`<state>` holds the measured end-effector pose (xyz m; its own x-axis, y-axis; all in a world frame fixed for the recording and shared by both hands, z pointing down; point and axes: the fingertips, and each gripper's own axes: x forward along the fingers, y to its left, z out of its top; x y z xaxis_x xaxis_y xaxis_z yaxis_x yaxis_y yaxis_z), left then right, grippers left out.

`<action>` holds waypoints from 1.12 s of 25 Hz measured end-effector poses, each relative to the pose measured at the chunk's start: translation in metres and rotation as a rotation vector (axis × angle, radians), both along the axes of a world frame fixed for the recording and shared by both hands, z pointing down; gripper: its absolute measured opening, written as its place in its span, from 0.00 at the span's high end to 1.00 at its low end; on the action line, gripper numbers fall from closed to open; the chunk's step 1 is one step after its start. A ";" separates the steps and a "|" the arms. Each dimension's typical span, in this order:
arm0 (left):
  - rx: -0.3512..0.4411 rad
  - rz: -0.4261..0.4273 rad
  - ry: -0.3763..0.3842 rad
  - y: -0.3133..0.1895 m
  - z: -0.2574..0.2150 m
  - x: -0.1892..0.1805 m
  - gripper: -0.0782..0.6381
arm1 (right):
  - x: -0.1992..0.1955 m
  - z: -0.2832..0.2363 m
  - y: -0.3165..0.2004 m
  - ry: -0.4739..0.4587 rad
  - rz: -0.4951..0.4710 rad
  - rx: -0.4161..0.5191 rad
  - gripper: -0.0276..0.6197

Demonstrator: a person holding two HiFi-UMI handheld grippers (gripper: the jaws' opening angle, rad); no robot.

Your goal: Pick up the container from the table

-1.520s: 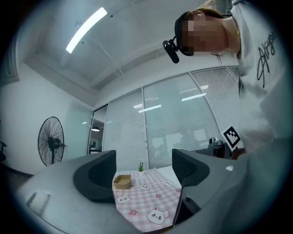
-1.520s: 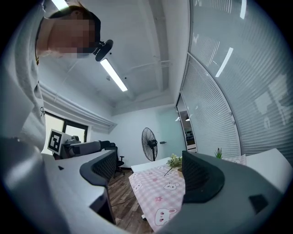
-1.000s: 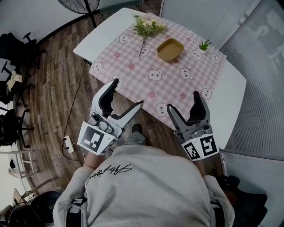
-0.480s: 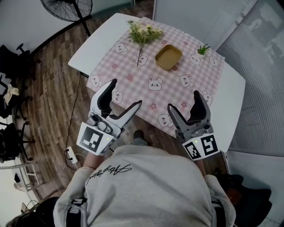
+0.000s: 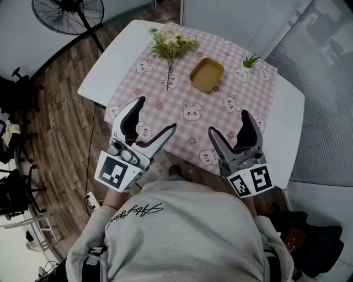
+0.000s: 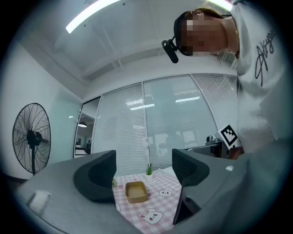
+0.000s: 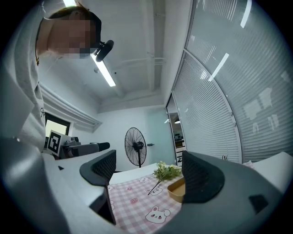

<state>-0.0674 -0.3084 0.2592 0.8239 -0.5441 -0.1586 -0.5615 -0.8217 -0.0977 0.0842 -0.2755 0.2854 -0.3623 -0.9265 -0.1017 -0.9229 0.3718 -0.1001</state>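
A shallow tan container (image 5: 207,75) sits empty on the pink checked cloth (image 5: 182,93) toward the table's far side. It also shows between the left jaws, container (image 6: 136,191), and partly behind the right jaw, container (image 7: 177,190). My left gripper (image 5: 156,118) is open over the table's near edge, well short of the container. My right gripper (image 5: 228,125) is open too, over the near right part of the cloth. Nothing is between either pair of jaws.
A flower sprig (image 5: 170,46) lies left of the container, and a small green plant (image 5: 251,60) stands to its right. The white table (image 5: 288,115) borders a slatted glass wall on the right. A standing fan (image 5: 66,11) is at the far left; office chairs (image 5: 14,88) stand on the wood floor.
The table and container have slid nearer and lower left in the head view as the person stepped forward. Both grippers keep the same open pose.
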 end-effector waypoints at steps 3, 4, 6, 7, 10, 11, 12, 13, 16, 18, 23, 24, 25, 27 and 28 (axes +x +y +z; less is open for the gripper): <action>-0.004 0.017 -0.003 -0.009 0.004 0.001 0.38 | 0.001 0.002 -0.006 -0.001 0.020 0.002 0.29; -0.004 0.022 -0.003 -0.011 0.005 0.001 0.38 | 0.001 0.002 -0.006 0.000 0.025 0.002 0.29; 0.000 0.032 -0.004 -0.012 0.005 0.002 0.38 | 0.002 0.003 -0.007 -0.001 0.035 0.004 0.29; 0.000 0.037 -0.005 -0.014 0.005 0.003 0.38 | 0.002 0.003 -0.007 -0.002 0.040 0.005 0.29; -0.002 0.051 -0.006 -0.021 0.005 0.005 0.38 | 0.003 0.004 -0.013 -0.003 0.053 0.005 0.29; -0.002 0.054 -0.005 -0.023 0.005 0.006 0.38 | 0.003 0.004 -0.015 -0.005 0.056 0.005 0.29; -0.001 0.056 -0.004 -0.024 0.005 0.007 0.38 | 0.003 0.004 -0.016 -0.006 0.057 0.006 0.29; 0.000 0.058 -0.004 -0.025 0.006 0.007 0.38 | 0.003 0.004 -0.016 -0.006 0.058 0.008 0.29; -0.005 0.066 -0.008 -0.025 0.008 0.010 0.38 | 0.003 0.004 -0.013 0.000 0.058 0.009 0.29; -0.009 0.071 -0.012 -0.028 0.011 0.014 0.38 | 0.006 0.005 -0.016 0.003 0.059 0.006 0.29; 0.000 0.078 -0.040 -0.036 0.016 0.023 0.38 | 0.016 0.014 -0.025 -0.004 0.060 -0.005 0.29; 0.002 0.081 -0.043 -0.037 0.015 0.025 0.38 | 0.018 0.015 -0.026 -0.003 0.059 -0.010 0.29; 0.002 0.084 -0.046 -0.038 0.015 0.026 0.38 | 0.019 0.017 -0.027 -0.002 0.057 -0.017 0.29; 0.000 0.094 -0.052 -0.043 0.017 0.029 0.38 | 0.022 0.020 -0.031 0.005 0.055 -0.030 0.29; 0.002 0.103 -0.057 -0.046 0.019 0.032 0.38 | 0.024 0.023 -0.034 0.010 0.055 -0.036 0.29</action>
<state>-0.0354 -0.3543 0.2782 0.8833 -0.4555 -0.1109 -0.4673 -0.8747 -0.1285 0.1083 -0.3097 0.3080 -0.3113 -0.9481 -0.0646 -0.9429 0.3166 -0.1030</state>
